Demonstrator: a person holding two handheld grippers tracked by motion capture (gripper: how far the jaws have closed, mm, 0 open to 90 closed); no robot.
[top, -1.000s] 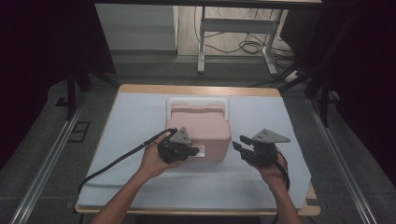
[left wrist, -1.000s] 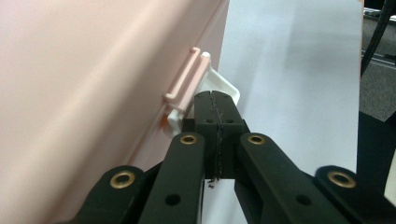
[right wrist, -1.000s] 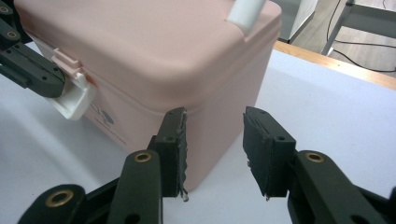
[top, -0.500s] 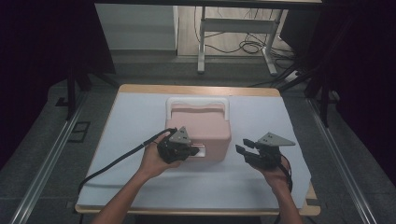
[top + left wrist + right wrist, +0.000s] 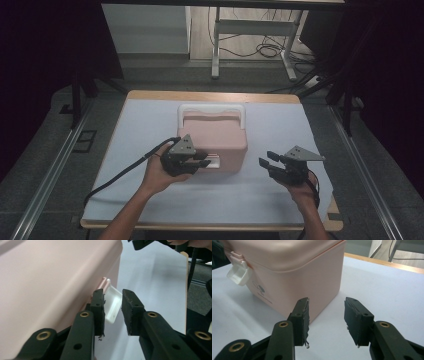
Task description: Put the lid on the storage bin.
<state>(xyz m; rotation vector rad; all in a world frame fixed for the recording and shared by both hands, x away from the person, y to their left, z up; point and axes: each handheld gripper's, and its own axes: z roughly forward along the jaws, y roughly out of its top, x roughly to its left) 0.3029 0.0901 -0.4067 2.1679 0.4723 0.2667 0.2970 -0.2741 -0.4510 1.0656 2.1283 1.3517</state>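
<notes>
One white latch (image 5: 112, 303) on the pink storage box (image 5: 212, 135) flipped up, lid down; left gripper (image 5: 200, 162) jaws just opening around it, right gripper (image 5: 272, 161) spread, empty.

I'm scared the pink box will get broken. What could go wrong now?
The white latch sticks out, flipped up, between the left hand-held gripper's jaws, which have just been opening; a careless pull might snap it. The right hand-held gripper sits apart from the pink box, so nothing steadies it and it could slide.
</notes>
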